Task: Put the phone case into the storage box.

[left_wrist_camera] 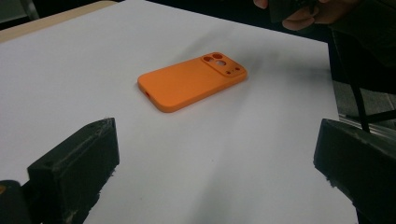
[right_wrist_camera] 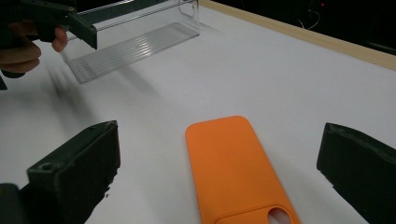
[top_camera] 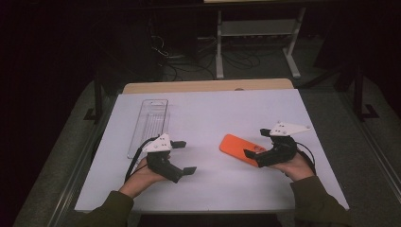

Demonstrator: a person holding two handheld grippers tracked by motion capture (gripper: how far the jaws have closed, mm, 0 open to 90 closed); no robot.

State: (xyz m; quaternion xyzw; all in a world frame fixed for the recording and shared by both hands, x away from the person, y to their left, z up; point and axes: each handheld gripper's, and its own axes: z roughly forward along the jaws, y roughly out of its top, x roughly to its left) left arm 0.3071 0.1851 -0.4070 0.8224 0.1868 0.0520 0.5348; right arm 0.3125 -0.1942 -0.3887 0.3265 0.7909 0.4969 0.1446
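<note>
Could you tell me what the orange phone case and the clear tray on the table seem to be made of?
The orange phone case looks like soft silicone or matte plastic: an even, dull surface with rounded edges, moulded camera cut-outs and no glare. The clear tray appears to be rigid transparent plastic, perhaps acrylic: the white table shows through it, with glossy highlights on its ribbed floor and straight walls.

My left gripper [top_camera: 183, 156] sits well left of the orange phone case [top_camera: 240, 149], jaws spread wide and pointing toward it, my left hand [top_camera: 142, 178] cupping it from below. My right gripper [top_camera: 257, 143] hangs at the case's right end, jaws wide apart on either side of it, my right hand [top_camera: 297, 166] underneath.
</note>
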